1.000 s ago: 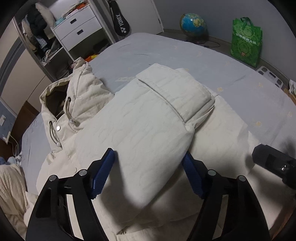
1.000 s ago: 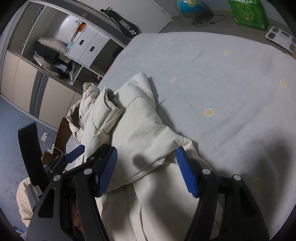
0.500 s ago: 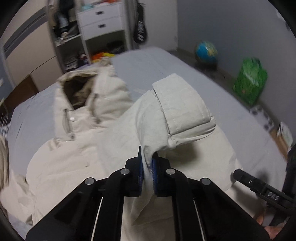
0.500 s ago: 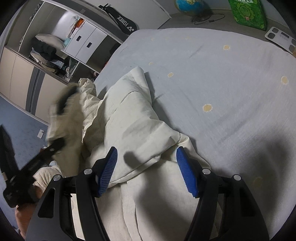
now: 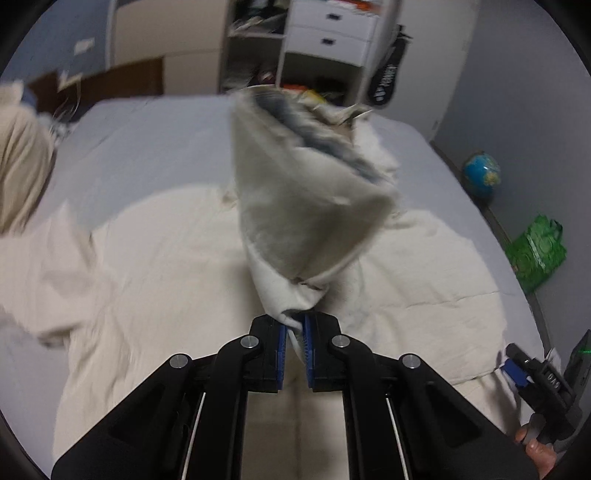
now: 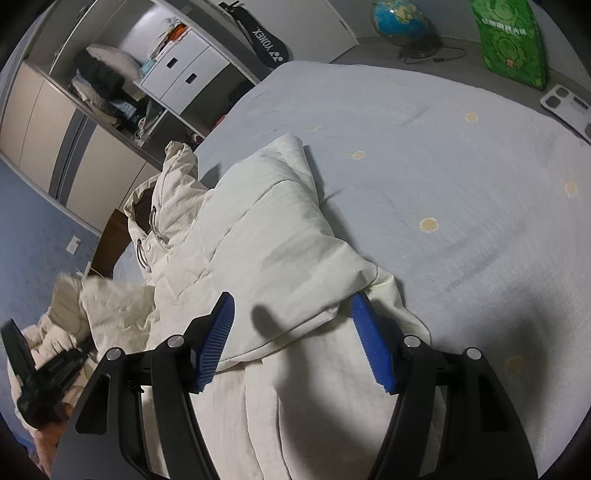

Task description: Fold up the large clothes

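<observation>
A large cream hooded jacket lies spread on a pale blue bed. My left gripper is shut on the jacket's sleeve and holds it lifted above the jacket body, cuff end up. My right gripper is open, its blue pads on either side of a folded sleeve edge low on the jacket, not pinching it. The hood lies at the far left. The right gripper also shows at the lower right of the left wrist view.
An open wardrobe with white drawers and a racket bag stand behind the bed. A globe, a green bag and a scale are on the floor at the right. More cream fabric lies left.
My left gripper closed on the sleeve, then lifted it and swung it left over the jacket. My right gripper stayed open in the same spot.
</observation>
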`<action>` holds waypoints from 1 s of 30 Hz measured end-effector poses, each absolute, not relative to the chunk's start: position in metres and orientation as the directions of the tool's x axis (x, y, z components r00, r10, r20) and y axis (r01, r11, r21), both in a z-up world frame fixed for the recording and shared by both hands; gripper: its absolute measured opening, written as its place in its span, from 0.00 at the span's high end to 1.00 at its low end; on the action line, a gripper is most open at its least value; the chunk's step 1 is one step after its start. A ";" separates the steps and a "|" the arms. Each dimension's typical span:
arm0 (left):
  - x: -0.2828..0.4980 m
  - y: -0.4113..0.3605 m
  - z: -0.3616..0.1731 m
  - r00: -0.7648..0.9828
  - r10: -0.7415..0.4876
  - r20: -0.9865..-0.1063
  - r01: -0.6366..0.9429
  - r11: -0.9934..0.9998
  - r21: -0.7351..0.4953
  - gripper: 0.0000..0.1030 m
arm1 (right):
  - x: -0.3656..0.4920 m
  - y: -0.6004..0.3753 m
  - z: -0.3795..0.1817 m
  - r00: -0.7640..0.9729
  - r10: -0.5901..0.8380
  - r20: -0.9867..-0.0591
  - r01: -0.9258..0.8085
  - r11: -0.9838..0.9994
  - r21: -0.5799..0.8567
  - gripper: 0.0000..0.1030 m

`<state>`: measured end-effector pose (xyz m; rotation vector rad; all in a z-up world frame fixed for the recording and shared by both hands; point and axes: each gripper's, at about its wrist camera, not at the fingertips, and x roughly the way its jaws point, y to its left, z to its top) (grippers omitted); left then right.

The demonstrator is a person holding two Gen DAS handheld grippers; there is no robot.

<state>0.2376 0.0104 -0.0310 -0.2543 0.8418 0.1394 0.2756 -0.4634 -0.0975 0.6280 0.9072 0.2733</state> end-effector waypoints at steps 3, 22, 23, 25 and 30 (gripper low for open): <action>0.235 0.028 -0.054 0.602 0.052 -0.797 -0.285 0.946 -0.154 0.79 | 0.274 -0.459 -0.096 0.597 0.466 -0.654 0.016 0.807 0.590 0.39; 0.220 0.076 -0.074 0.511 0.241 -0.825 -0.350 0.935 0.057 0.34 | 0.269 -0.419 -0.086 0.592 0.333 -0.734 -0.083 0.931 0.356 0.29; 0.227 0.076 -0.083 0.464 0.265 -0.846 -0.345 0.933 0.103 0.33 | 0.270 -0.415 -0.088 0.582 0.315 -0.750 -0.086 0.941 0.328 0.29; 0.230 0.081 -0.096 0.419 0.280 -0.864 -0.336 0.931 0.139 0.33 | 0.272 -0.409 -0.093 0.565 0.287 -0.774 -0.090 0.953 0.288 0.28; 0.225 0.085 -0.101 0.430 0.267 -0.862 -0.305 0.942 0.140 0.32 | 0.273 -0.401 -0.101 0.554 0.246 -0.795 -0.099 0.968 0.231 0.25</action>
